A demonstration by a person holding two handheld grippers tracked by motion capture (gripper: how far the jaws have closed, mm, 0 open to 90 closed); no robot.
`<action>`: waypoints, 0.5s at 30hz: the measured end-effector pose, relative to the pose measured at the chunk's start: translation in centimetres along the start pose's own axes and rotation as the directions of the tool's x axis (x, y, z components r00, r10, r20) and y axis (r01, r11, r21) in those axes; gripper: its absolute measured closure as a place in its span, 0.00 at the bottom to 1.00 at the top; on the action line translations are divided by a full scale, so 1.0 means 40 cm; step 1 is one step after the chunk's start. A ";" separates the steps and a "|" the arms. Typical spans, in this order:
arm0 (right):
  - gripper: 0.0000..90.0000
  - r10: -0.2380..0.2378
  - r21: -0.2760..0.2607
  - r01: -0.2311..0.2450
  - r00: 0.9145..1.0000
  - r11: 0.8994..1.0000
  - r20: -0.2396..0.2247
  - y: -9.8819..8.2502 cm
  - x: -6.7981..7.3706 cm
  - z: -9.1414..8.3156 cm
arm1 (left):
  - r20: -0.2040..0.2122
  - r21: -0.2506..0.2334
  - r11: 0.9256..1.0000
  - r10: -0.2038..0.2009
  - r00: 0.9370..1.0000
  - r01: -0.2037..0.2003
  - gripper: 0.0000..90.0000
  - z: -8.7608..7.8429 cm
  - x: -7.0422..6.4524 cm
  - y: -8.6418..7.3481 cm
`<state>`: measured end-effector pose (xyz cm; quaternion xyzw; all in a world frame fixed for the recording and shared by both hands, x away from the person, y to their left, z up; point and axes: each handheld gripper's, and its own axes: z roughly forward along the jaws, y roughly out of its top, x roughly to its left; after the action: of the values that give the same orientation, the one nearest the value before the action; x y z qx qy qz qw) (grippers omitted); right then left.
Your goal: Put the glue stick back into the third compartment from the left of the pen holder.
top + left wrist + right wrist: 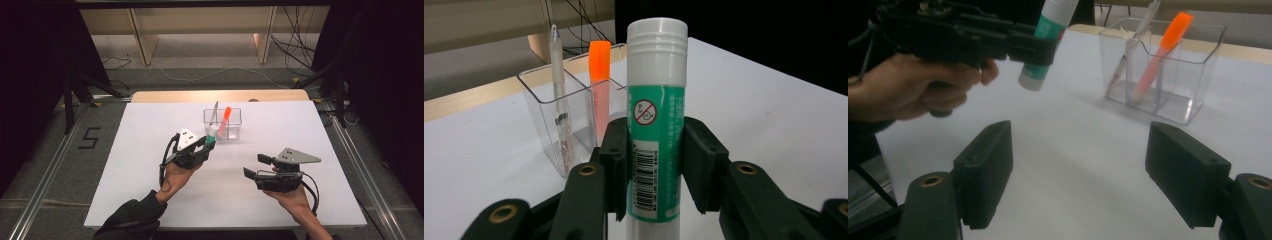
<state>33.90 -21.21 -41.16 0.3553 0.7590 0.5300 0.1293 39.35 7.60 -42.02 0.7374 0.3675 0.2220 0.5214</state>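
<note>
Between left gripper [656, 170] pads, glue stick [656, 115]

We see a white table [150, 200]; grey floor [45, 165] with a metal rail [42, 187]; wooden shelving [200, 22]; loose cables [300, 50].

**Count on the table**

I count one green-and-white cylindrical glue stick [656, 125] between my left jaws, and just beyond it one clear plastic divided holder [546, 107], one white slim pen [560, 95] and one orange marker [599, 80].
</note>
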 end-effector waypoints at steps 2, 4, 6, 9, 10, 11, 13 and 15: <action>0.31 0.014 -0.012 -0.014 1.000 1.000 -0.020 0.013 0.001 0.010 | -0.001 -0.005 1.000 0.000 1.000 0.000 0.73 -0.004 -0.005 0.000; 0.31 0.034 -0.019 -0.035 0.998 0.999 -0.043 0.027 0.001 0.022 | 0.005 -0.009 1.000 0.000 1.000 0.000 0.73 -0.007 -0.011 -0.001; 0.31 0.045 -0.027 -0.047 0.997 0.999 -0.056 0.041 0.002 0.034 | 0.010 -0.007 1.000 -0.004 1.000 0.004 0.73 -0.009 -0.017 -0.003; 0.31 0.069 -0.041 -0.072 0.994 0.997 -0.083 0.062 0.001 0.056 | 0.019 -0.002 1.000 -0.002 1.000 0.002 0.73 -0.013 -0.025 -0.007; 0.31 0.081 -0.041 -0.085 0.993 0.996 -0.091 0.068 0.001 0.063 | 0.023 0.006 1.000 0.001 1.000 -0.001 0.73 -0.014 -0.026 -0.007; 0.32 0.087 -0.041 -0.092 0.991 0.995 -0.098 0.073 0.001 0.071 | 0.024 0.006 1.000 -0.001 1.000 0.001 0.73 -0.015 -0.028 -0.009; 0.32 0.086 -0.042 -0.090 0.992 0.995 -0.095 0.083 0.003 0.086 | 0.028 0.012 1.000 -0.003 1.000 0.002 0.73 -0.017 -0.032 -0.011; 0.33 0.107 -0.043 -0.113 0.988 0.993 -0.116 0.092 0.002 0.101 | 0.032 0.015 1.000 0.001 0.999 -0.002 0.73 -0.021 -0.035 -0.014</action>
<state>37.65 -17.60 -39.49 0.3627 0.7310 0.5743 0.0655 37.71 7.13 -42.17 0.7451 0.3601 0.2078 0.5216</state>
